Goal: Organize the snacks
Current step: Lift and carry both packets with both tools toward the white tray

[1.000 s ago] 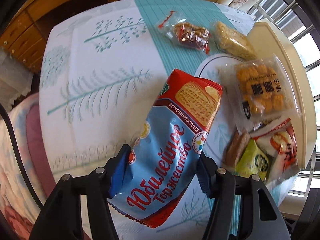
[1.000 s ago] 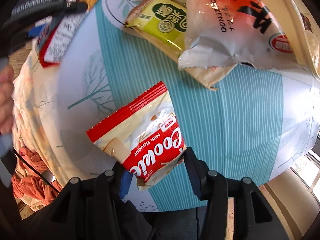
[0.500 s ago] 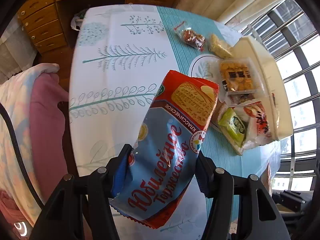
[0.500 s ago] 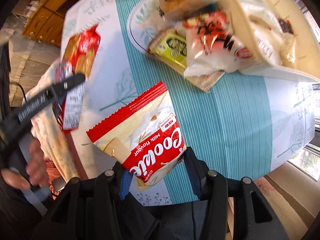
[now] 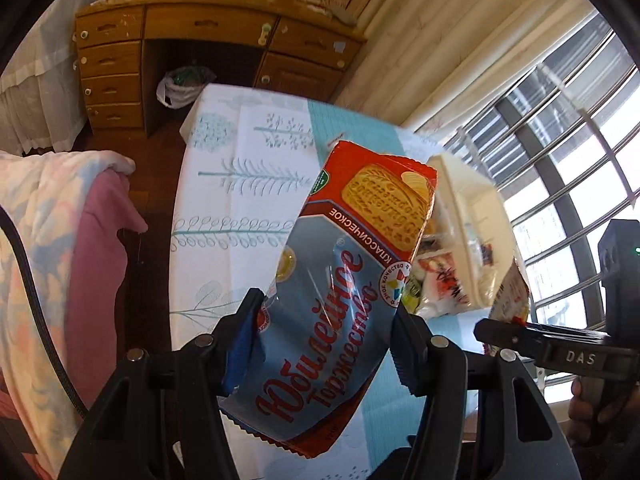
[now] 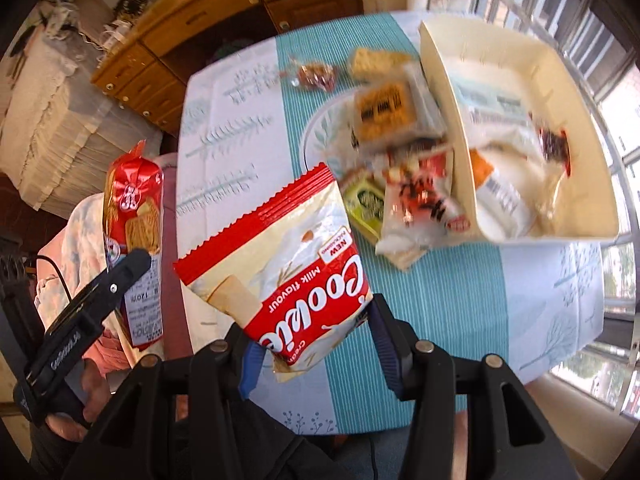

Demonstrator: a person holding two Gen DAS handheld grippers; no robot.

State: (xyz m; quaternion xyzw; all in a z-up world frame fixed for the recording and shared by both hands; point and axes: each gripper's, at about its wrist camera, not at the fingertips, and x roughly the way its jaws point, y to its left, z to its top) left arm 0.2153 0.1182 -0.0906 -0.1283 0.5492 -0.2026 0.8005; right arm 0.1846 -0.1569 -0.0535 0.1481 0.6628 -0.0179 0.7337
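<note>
A: What does the left gripper (image 5: 324, 340) have?

B: A long blue-and-red biscuit packet (image 5: 340, 280) with Cyrillic lettering. Its blue pads (image 5: 240, 350) press on the lower part from both sides, and the red top end sticks up and away from the fingers, tilted to the right. The whole packet hangs above the tablecloth (image 5: 224, 184), touching nothing else.

A: And the right gripper (image 6: 316, 344)?

B: Clamped on a red-and-white Cookie milk-flavour bag (image 6: 280, 272). The pads grip the bottom corner; the serrated red edge points up and left, clear of the table.

A: Where do the other snacks lie?

B: In the right wrist view, beyond the Cookie bag: a green packet (image 6: 366, 202) and a red-and-white one (image 6: 424, 204) lie on a plate (image 6: 316, 136) beside the cream tray (image 6: 444, 88). A yellow-orange packet (image 6: 384, 110) sits further back on the plate, blurred. Inside the tray are pale wrappers (image 6: 504, 184).

A: Are the two grippers near each other?

B: Each shows at the edge of the other's view, side by side above the near end of the table.
</note>
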